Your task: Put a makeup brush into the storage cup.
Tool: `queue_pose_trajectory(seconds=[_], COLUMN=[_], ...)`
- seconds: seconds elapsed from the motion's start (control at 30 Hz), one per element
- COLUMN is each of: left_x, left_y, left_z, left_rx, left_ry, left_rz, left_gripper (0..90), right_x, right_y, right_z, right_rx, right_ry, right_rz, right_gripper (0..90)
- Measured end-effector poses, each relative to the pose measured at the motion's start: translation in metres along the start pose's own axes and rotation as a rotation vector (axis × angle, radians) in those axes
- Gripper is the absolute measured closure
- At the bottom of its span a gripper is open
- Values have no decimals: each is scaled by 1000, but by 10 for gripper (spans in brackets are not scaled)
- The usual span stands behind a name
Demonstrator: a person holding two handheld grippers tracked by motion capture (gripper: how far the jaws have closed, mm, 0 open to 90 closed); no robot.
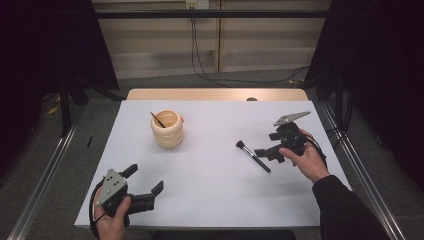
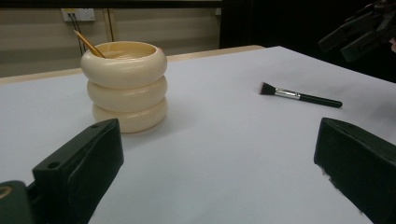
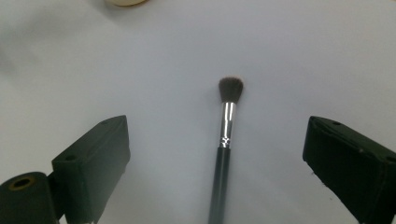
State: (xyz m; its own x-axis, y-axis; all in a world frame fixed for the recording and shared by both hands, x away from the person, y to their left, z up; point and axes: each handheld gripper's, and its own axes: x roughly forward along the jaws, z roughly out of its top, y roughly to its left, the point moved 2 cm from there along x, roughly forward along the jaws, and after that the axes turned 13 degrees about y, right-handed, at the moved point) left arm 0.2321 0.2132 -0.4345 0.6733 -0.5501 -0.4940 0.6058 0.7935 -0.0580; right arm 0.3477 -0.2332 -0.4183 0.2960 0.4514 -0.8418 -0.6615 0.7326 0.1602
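Two open jaws astride makeup brush (image 3: 225, 140)

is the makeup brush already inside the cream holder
No, the makeup brush lies flat on the white table, apart from the cream holder, between the open right tongs.

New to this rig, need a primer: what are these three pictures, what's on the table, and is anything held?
No robot here: a person holds a two-jaw hand tool in each hand. The high view looks down on the white table, with the left gripper near the front edge and the right gripper by a makeup brush. The other two pictures come from cameras riding on each gripper, looking along its black jaws. On the table stand a cream ribbed holder with a thin stick in it, and the brush lying flat. Both grippers are open; nothing is held.
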Motion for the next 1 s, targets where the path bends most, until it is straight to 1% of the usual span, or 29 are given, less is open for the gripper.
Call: queue_pose_trajectory(seconds=[0.07,0.1,0.13,0.2,0.23,0.27,0.3,0.33,0.37,0.4,0.43,0.47,0.5,0.63,0.7,0.77,0.8,0.93,0.97,1.0], left_x=[0,0,0,-1,-1,-1,-1,-2,-2,-2,-2,-2,-2,-2,-2,-2,-2,-2,-2,-2], left_y=[0,0,0,0,0,1,1,1,1,1,1,1,1,0,0,0,0,0,0,0], left_z=[0,0,0,0,0,0,0,0,0,0,0,0,0,0,0,0,0,0,0,0], left_rx=[-1,0,-1,-2,-9,-2,-2,-3,-2,-2,-2,-4,-4,-4,0,0,1,-3,-1,0], left_ry=[-1,-2,-5,-12,-14,-12,-14,-14,-13,-13,-13,-14,-14,-15,-14,-15,-17,-15,-14,-14], left_rz=[0,1,3,-2,-3,4,5,9,8,7,8,6,6,5,5,4,5,3,3,3], left_gripper=[14,14,14,16,16,16,16,16,16,16,16,16,16,16,16,16,16,16,16,16], right_x=[2,3,4,6,7,8,9,9,9,10,11,13,14,20,23,25,26,29,30,31], right_y=[-3,-4,-5,-4,-4,-5,-5,-5,-6,-7,-7,-8,-8,-9,-9,-9,-8,-5,-4,-5], right_z=[3,4,6,9,11,14,16,19,21,22,24,26,27,32,34,37,38,44,45,46], right_rx=[-11,0,-7,-11,-19,-46,-55,-49,-52,-66,-66,-60,-67,-54,-46,-65,-61,-87,-79,-94], right_ry=[12,16,34,84,105,130,133,140,143,145,164,183,195,260,290,315,326,386,399,409], right_rz=[-34,-30,-30,-33,-44,-48,-53,-50,-31,-39,-53,-55,-50,-14,-8,-6,3,7,13,10], right_gripper=[44,41,51,61,64,73,79,80,68,73,88,91,91,118,160,191,220,325,332,341])
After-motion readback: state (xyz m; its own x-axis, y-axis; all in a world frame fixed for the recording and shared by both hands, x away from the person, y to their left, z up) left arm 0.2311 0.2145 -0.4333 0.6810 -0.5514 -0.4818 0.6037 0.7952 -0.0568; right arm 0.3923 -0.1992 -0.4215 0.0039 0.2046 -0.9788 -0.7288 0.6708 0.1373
